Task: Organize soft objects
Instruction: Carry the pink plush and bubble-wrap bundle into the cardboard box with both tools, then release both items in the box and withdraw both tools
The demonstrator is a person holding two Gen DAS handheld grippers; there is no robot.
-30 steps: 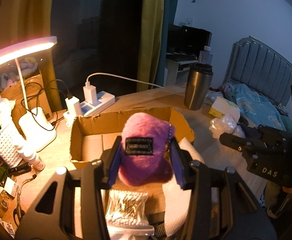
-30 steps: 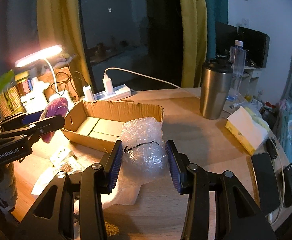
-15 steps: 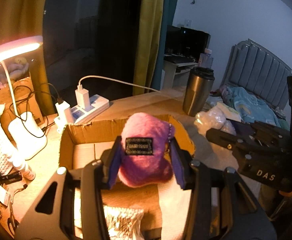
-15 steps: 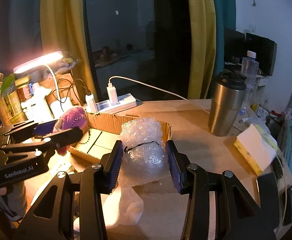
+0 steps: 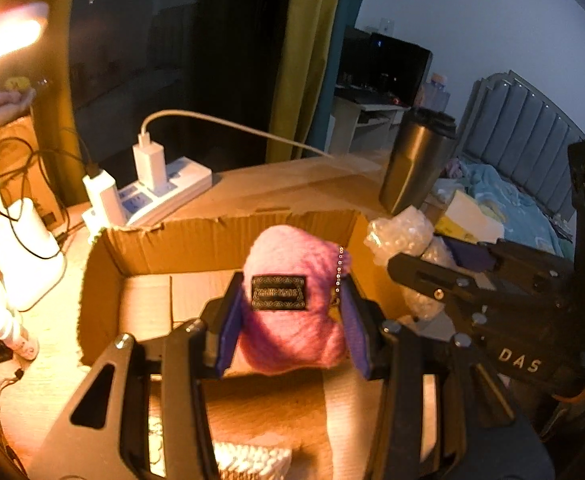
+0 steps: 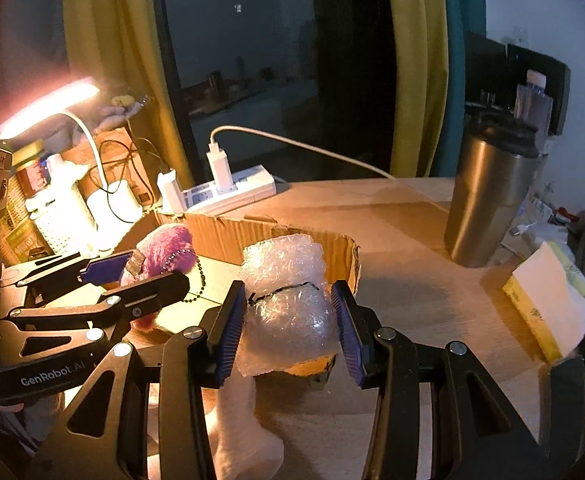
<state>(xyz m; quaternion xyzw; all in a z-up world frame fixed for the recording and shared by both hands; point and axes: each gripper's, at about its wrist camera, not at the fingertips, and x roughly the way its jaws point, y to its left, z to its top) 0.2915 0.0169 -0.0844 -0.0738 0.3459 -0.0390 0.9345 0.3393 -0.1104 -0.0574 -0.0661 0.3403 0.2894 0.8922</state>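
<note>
Left gripper: fingers pinch the purple plush toy from both sides; its black label faces the camera.
Plush toy position: held in the air above the open cardboard box.
Right gripper: fingers clamp the bubble-wrap bundle between them.
Bundle position: above the box's near right corner, over the surface.

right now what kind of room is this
Most likely a bedroom with a desk: a padded headboard and rumpled bedding beside the wooden table, a lit desk lamp, a curtained window.
</note>
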